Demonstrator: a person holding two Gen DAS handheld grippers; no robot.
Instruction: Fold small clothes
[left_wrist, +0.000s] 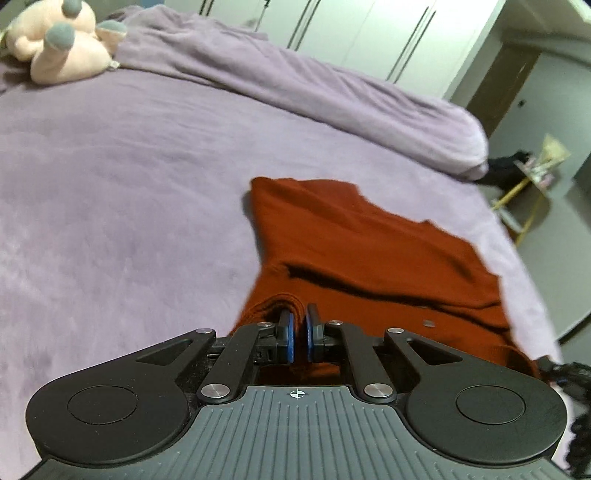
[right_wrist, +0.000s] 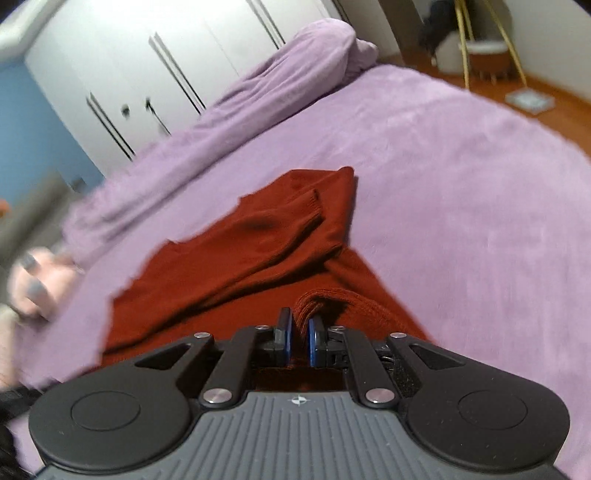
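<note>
Both tools, left tool (left_wrist: 298, 334) and right tool (right_wrist: 300, 338), pinched the red sweater's (left_wrist: 369, 251) near hem, its length running away across the bed (left_wrist: 110, 184).

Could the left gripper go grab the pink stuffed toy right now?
Probably not yet. The left gripper is shut on the red sweater's ribbed edge, and the pink stuffed toy sits far across the purple bed. Nothing blocks the way, but it must let go first.
</note>
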